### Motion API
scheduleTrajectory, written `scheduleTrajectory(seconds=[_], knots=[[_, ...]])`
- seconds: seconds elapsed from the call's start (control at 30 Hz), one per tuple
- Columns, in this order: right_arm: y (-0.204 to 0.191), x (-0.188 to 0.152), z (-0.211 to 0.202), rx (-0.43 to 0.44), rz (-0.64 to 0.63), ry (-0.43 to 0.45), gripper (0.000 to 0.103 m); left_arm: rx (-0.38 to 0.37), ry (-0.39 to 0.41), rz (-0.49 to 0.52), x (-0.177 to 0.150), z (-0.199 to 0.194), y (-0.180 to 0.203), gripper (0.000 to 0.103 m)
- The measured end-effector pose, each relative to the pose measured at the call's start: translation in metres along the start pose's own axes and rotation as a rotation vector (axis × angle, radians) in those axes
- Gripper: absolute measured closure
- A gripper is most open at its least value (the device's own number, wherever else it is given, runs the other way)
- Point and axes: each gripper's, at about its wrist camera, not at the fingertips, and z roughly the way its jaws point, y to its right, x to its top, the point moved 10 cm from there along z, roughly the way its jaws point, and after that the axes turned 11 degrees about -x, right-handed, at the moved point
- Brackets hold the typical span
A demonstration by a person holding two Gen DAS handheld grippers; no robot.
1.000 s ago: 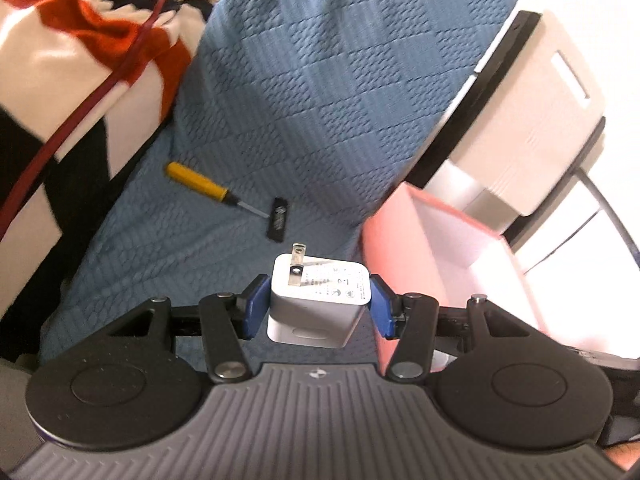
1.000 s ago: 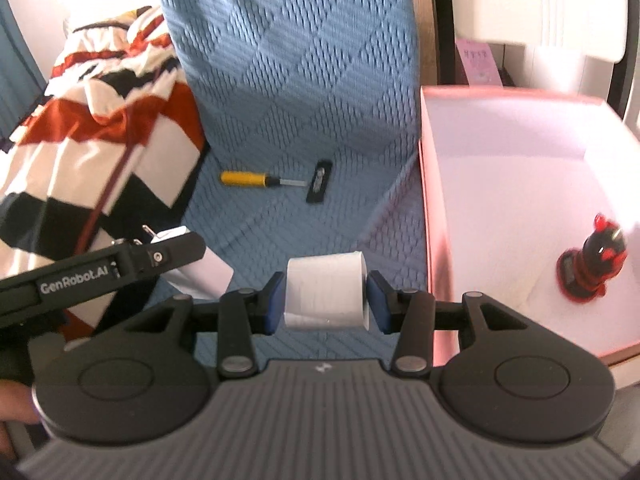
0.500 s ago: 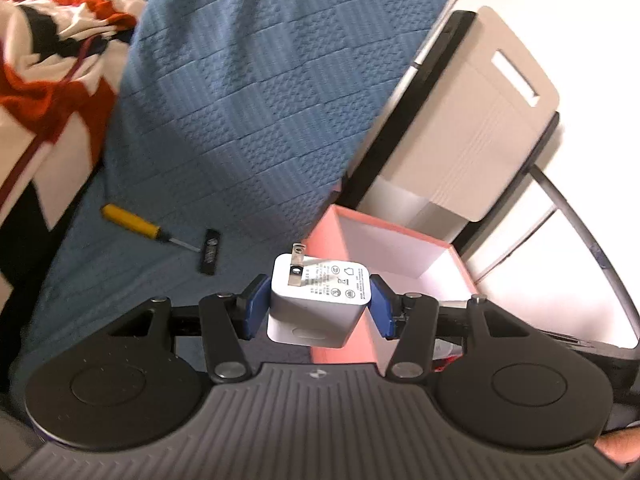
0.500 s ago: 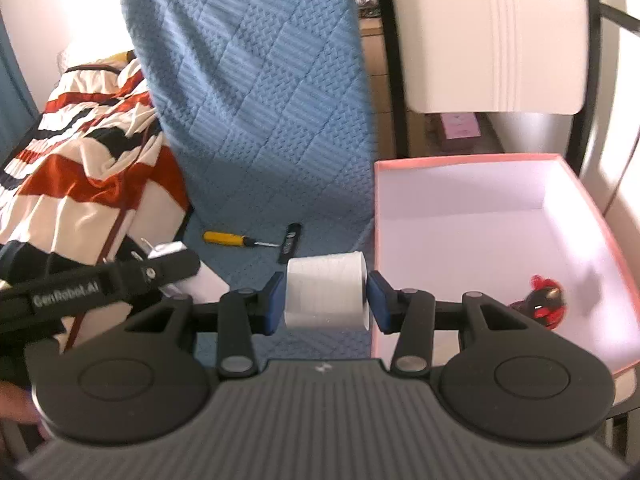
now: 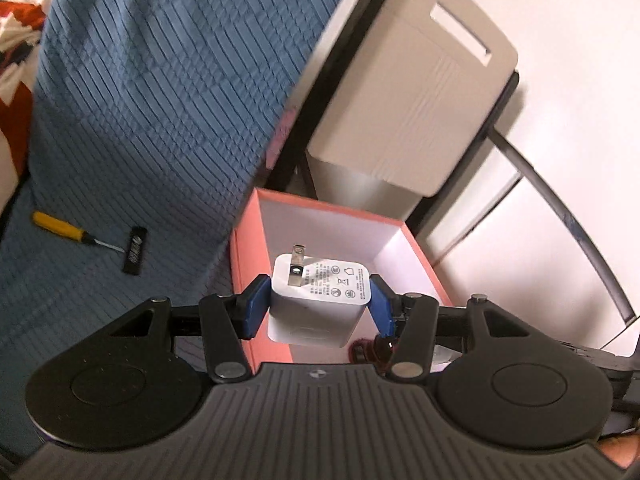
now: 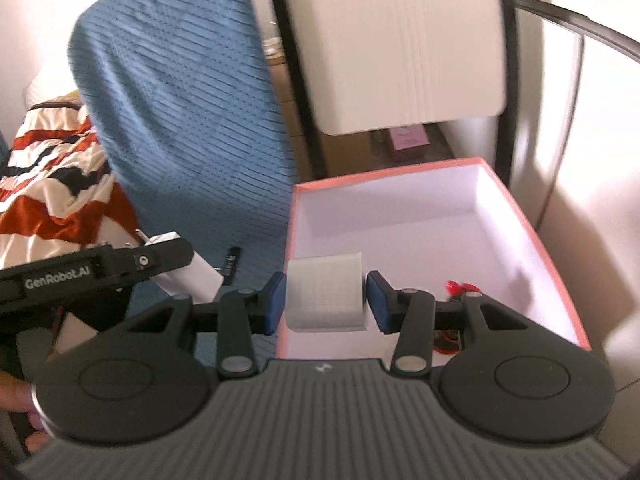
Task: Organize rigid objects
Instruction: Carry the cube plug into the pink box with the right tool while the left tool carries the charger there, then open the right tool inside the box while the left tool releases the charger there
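My left gripper (image 5: 318, 300) is shut on a white USB wall charger (image 5: 320, 300) with its metal prongs pointing up, held over the near left corner of the pink box (image 5: 240, 280). My right gripper (image 6: 326, 300) is shut on a white ribbed cylinder (image 6: 325, 294), held above the near left part of the same pink box (image 6: 532, 236). A red and black toy figure (image 6: 460, 289) lies inside the box, partly hidden behind the right finger. In the right wrist view the left gripper (image 6: 176, 264) with the charger shows at the left.
A yellow-handled screwdriver (image 5: 66, 229) and a black USB stick (image 5: 135, 251) lie on the blue quilted cover (image 5: 140, 100). A white chair back (image 5: 408, 92) with a black frame stands behind the box. A striped red, black and white blanket (image 6: 48, 184) lies at the left.
Both grippers have moved right and up with their objects, from over the blue cover to over the pink box. The box now fills more of both views.
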Motion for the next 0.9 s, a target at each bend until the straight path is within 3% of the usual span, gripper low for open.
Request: scheduleTrajectory(seconds=[0.4,0.6,0.9], knots=[[0.053,-0.057,0.054,-0.058,0.031,-0.138,0.056,0.017,-0.185,0.023,-0.057,0.072,0.000,0.044],[0.066,-0.080,0.076,-0.085,0.034,-0.193,0.056,0.033,-0.232,0.024,-0.074,0.090,-0.001,0.044],[0.071,-0.081,0.085,-0.075,0.041,-0.192,0.056,0.031,-0.264,0.014,-0.088,0.099,0.001,0.043]])
